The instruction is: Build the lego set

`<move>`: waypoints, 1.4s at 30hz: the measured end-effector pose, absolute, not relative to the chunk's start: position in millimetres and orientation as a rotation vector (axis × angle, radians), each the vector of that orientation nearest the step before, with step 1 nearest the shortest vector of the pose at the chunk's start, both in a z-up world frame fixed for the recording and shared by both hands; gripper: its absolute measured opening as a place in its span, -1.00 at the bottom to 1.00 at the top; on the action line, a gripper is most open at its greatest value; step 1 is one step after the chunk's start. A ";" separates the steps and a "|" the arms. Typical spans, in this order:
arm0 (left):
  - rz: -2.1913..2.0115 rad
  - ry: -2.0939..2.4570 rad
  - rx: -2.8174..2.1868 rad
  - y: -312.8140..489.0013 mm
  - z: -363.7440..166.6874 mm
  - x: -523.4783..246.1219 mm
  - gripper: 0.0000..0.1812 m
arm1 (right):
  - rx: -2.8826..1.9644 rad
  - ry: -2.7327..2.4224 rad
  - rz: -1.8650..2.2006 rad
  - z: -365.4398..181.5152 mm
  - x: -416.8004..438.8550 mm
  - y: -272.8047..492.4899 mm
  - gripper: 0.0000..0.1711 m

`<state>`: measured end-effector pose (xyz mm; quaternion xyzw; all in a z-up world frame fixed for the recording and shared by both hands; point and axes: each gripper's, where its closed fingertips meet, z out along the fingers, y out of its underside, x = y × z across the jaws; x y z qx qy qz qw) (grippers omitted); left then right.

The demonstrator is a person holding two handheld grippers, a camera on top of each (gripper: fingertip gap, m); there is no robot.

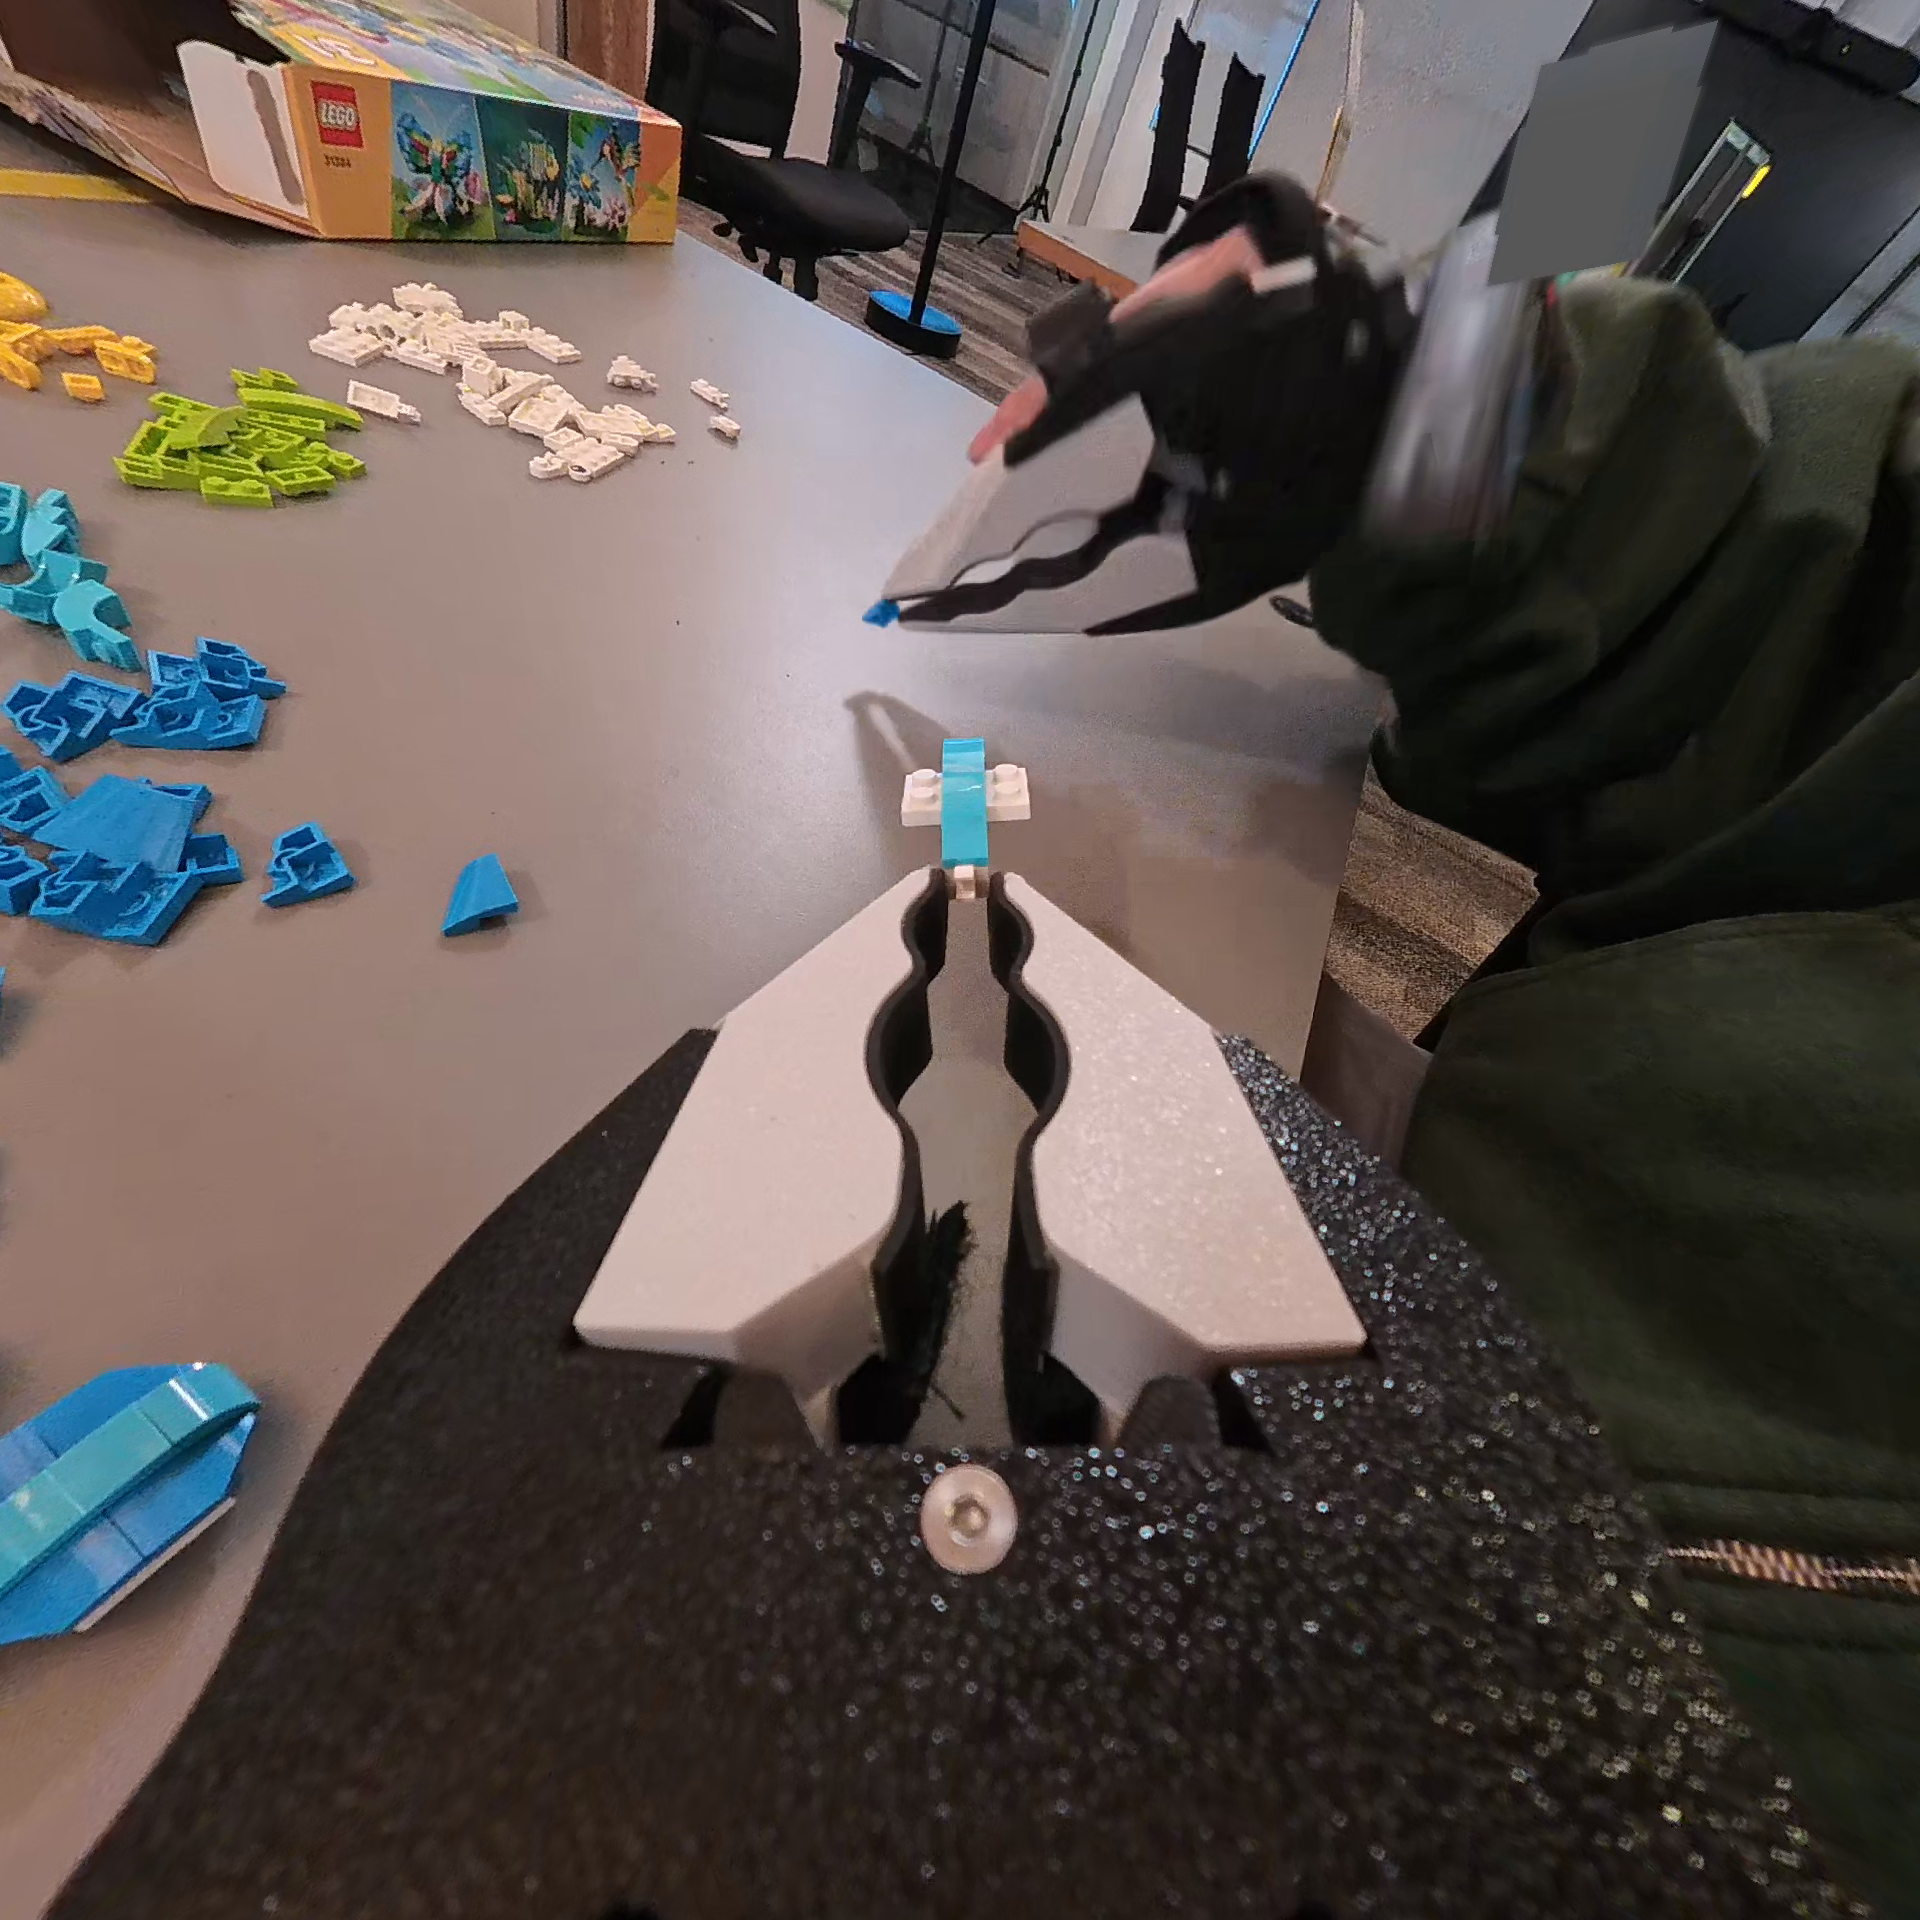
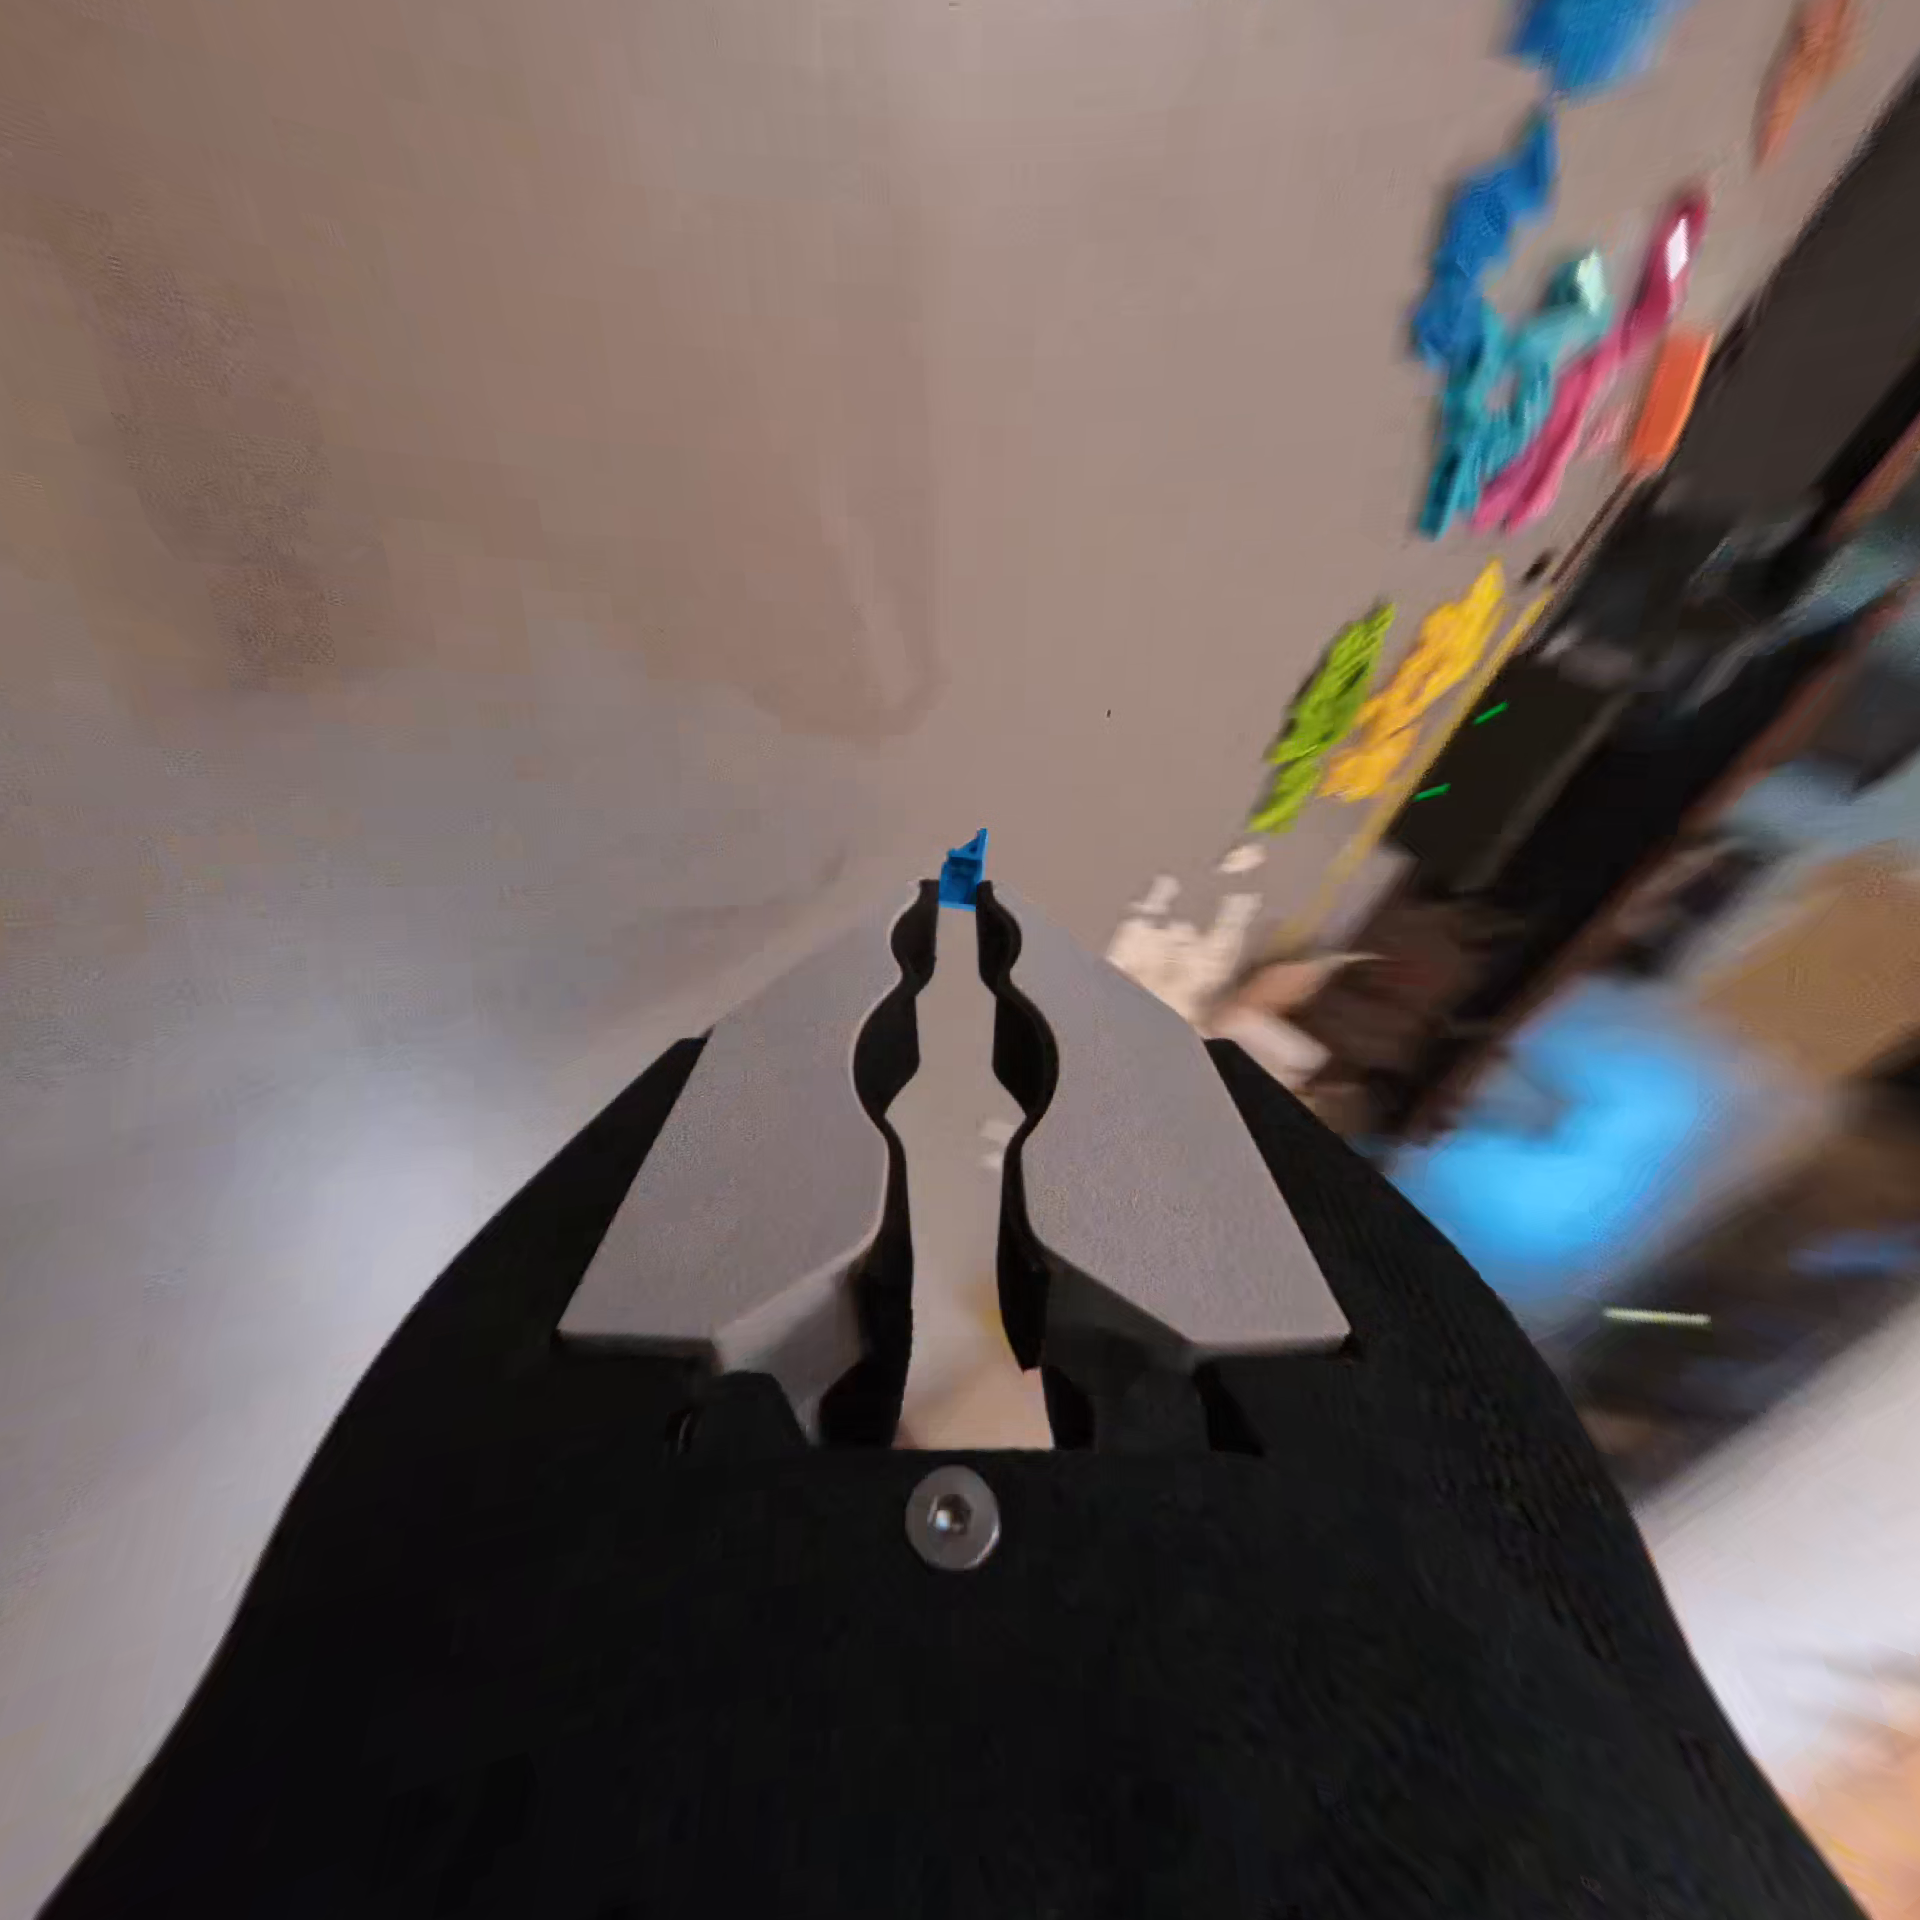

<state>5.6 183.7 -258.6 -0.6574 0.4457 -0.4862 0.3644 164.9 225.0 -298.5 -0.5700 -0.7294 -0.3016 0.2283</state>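
Sprawling across the table (image 1: 644, 582), sorted brick piles (image 1: 249, 442) suggest most building remains, while the left gripper (image 1: 968, 883) pinches a small white-and-turquoise assembly (image 1: 964, 795) and the right gripper (image 2: 958, 891) clamps a tiny blue piece (image 2: 962, 873), its blurred view missing the assembly.
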 end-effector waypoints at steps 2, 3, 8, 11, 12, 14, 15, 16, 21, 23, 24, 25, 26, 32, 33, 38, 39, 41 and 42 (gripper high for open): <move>-1.254 1.142 -1.689 184.0 -258.0 5.2 -0.94 | -1.185 -2.323 -1.214 -301.4 170.6 226.9 -0.93; -1.254 1.141 -1.688 184.0 -257.9 5.1 -0.94 | -1.022 -2.429 -1.308 -305.1 169.8 225.4 -0.93; -1.243 1.153 -1.688 182.7 -258.8 5.4 -0.94 | -0.655 -2.628 -1.367 -314.3 154.4 209.2 -0.93; -1.241 1.158 -1.687 182.1 -259.0 5.7 -0.94 | -0.585 -2.644 -1.293 -316.7 139.0 194.3 -0.93; -1.243 1.158 -1.686 182.0 -258.8 5.6 -0.94 | -0.645 -2.626 -1.246 -316.3 135.9 190.4 -0.91; -1.249 1.152 -1.687 182.4 -258.4 5.4 -0.94 | -0.939 -2.558 -1.037 -314.2 133.5 181.8 -0.81; -1.251 1.150 -1.687 182.6 -258.3 5.2 -0.94 | -1.146 -2.487 -0.876 -312.9 132.4 177.8 -0.75; -1.251 1.149 -1.688 182.7 -258.2 5.2 -0.94 | -1.370 -2.382 -0.685 -311.7 130.8 173.9 -0.72; -1.245 1.157 -1.689 182.0 -259.1 5.6 -0.94 | -2.030 -1.749 0.118 -304.3 131.4 172.8 -0.75; -1.247 1.159 -1.690 181.8 -259.2 5.7 -0.94 | -2.149 -1.591 0.263 -310.0 138.1 174.7 -0.75; -1.249 1.158 -1.691 181.9 -259.2 5.7 -0.94 | -2.178 -1.535 0.306 -313.1 140.1 175.9 -0.75; -1.250 1.156 -1.691 182.0 -259.1 5.7 -0.94 | -2.201 -1.493 0.347 -316.2 141.1 175.7 -0.75; -1.251 1.155 -1.691 182.1 -259.1 5.6 -0.94 | -2.210 -1.449 0.399 -316.6 139.2 175.3 -0.75; -1.257 1.156 -1.690 181.8 -258.7 5.7 -0.94 | -2.125 -1.354 0.727 -308.0 105.0 161.1 -0.71; -1.259 1.154 -1.689 181.8 -258.5 5.5 -0.94 | -2.088 -1.346 0.750 -303.8 102.2 162.1 -0.72; -1.260 1.160 -1.691 181.3 -259.0 5.9 -0.94 | -1.929 -1.360 0.594 -297.4 118.9 189.1 -0.73; -1.260 1.163 -1.691 181.0 -259.2 6.0 -0.94 | -1.911 -1.387 0.568 -299.6 121.6 191.9 -0.73; -1.262 1.164 -1.692 180.9 -259.3 6.2 -0.94 | -1.901 -1.447 0.550 -304.9 125.3 193.7 -0.75; -1.264 1.163 -1.692 180.9 -259.2 6.1 -0.94 | -1.896 -1.468 0.554 -306.5 126.0 193.7 -0.77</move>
